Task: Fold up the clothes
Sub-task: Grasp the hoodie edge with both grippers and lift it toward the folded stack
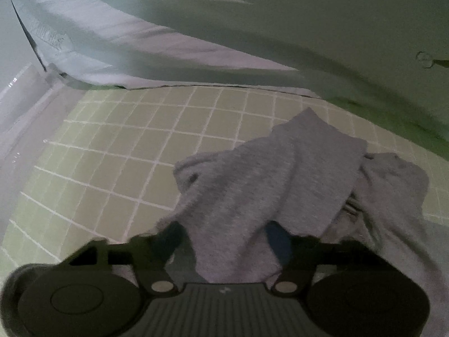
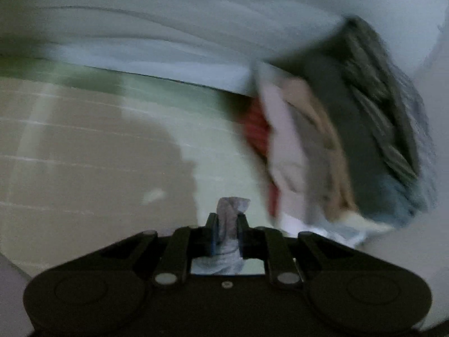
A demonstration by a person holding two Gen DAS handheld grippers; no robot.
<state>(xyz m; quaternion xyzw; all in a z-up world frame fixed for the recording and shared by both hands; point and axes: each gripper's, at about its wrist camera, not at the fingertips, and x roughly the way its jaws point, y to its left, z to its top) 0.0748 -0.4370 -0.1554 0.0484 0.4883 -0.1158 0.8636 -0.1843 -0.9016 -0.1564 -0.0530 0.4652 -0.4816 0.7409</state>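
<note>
right claw pinching grey cloth | blurred clothes pile right

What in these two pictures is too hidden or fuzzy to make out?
- Right wrist view: the pile of clothes is smeared by motion blur; single garments cannot be told apart.
- Right wrist view: the cloth in the right gripper shows only as a scrap.
- Left wrist view: the grey garment drapes over the left gripper, hiding its grip.
- Left wrist view: printing on the white sheet is blurred.

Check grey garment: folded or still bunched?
Bunched. The grey garment lies crumpled on the grid mat, with the left gripper's jaws spread around it.
</note>
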